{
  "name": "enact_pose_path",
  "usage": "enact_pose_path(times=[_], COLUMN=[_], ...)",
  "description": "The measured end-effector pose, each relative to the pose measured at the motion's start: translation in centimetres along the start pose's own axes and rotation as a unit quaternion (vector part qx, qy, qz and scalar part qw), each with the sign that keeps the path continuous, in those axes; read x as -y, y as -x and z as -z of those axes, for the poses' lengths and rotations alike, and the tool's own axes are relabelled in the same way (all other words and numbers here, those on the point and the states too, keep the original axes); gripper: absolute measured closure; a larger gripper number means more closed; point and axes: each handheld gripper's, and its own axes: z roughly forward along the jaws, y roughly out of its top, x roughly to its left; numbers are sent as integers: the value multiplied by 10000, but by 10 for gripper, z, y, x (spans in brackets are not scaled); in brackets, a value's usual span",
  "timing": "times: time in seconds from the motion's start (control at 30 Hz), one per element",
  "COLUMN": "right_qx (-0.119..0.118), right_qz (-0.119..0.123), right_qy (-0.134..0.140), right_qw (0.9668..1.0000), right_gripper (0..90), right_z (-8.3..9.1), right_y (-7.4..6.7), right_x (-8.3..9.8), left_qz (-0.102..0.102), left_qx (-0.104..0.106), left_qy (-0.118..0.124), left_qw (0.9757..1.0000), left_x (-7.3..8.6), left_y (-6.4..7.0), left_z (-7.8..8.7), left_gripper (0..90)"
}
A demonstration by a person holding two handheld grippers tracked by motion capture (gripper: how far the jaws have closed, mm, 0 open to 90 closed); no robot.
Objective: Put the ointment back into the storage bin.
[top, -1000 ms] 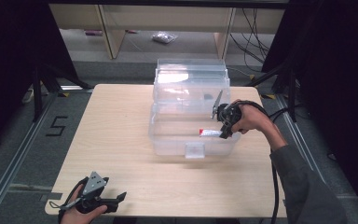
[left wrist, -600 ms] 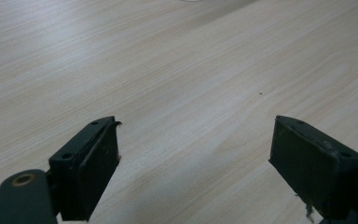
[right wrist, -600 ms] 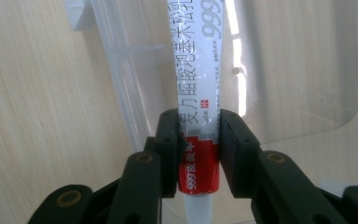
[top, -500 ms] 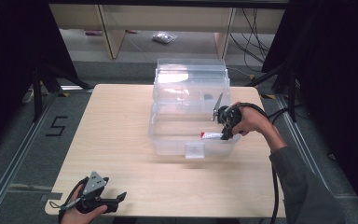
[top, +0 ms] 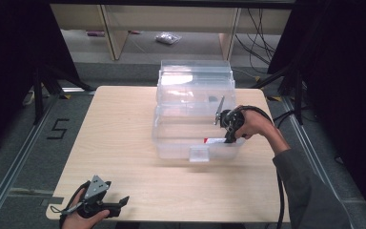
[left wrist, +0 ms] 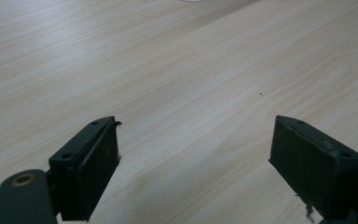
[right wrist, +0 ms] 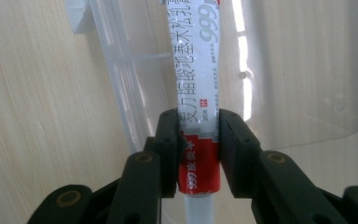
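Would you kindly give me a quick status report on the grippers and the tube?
Right gripper shut on tube, over clear bin. Left gripper open, idle over table. Nothing in the way.

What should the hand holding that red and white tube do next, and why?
Probably lower it a little further into the clear plastic box, then open the jaws. The right gripper is shut on the tube, which hangs over the box's open inside near its front wall, apparently not yet resting on the bottom.
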Motion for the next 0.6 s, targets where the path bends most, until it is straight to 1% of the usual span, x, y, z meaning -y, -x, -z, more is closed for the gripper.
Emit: enact_pose_path(times=[0.03, 0.07, 0.1, 0.17, 0.2, 0.23, 0.27, 0.3, 0.33, 0.37, 0.43, 0.5, 0.53, 0.57, 0.6], right_qx=[20, 7, 7, -13, 15, 55, 19, 22, 22, 91, 86, 134, 144, 146, 157], right_qz=[177, 113, -142, -117, -298, -403, -367, -525, -436, -452, -518, -529, -576, -631, -617], right_qy=[69, 57, -33, -15, -8, -16, -21, -39, 18, 45, 100, 232, 291, 315, 350], right_qw=[9998, 9999, 9999, 9999, 9996, 9992, 9993, 9986, 9990, 9989, 9986, 9982, 9978, 9974, 9974], right_gripper=[706, 706, 705, 688, 641, 646, 642, 641, 635, 621, 612, 591, 586, 572, 551], right_z=[-1, -1, 1, 0, 1, 3, 4, 6, 6, 7, 10, 14, 15, 17, 18], right_y=[3, 2, -1, 1, 1, 1, 1, 0, 1, 1, 1, 1, 0, 0, -1], right_x=[0, 0, 0, 0, 1, 2, 2, 2, 3, 3, 5, 6, 7, 7, 7], left_qz=[3, 3, 2, 44, 38, 39, 39, 32, 42, 42, 25, 31, -18, -30, -57], left_qx=[-2, -2, -4, -59, -64, -63, -61, -73, -77, -79, -67, -67, -47, -34, -19], left_qy=[-5, -4, -4, 31, 33, 32, 42, 68, 65, 65, 65, 67, 4, 3, 3], left_qw=[10000, 10000, 10000, 10000, 10000, 10000, 10000, 9999, 9999, 9999, 10000, 10000, 10000, 10000, 10000], left_x=[0, 0, 0, 0, 0, 0, 0, 0, 0, 0, 0, 0, 0, 0, 0], left_y=[0, 0, 0, 0, 0, 0, 0, 0, 0, 0, 0, 0, -1, -1, -1], left_z=[0, 0, 0, -1, -1, -1, -1, -1, -1, -1, -1, -1, 0, 0, 0], left_gripper=[150, 150, 150, 150, 150, 150, 150, 150, 150, 150, 149, 150, 150, 150, 150])
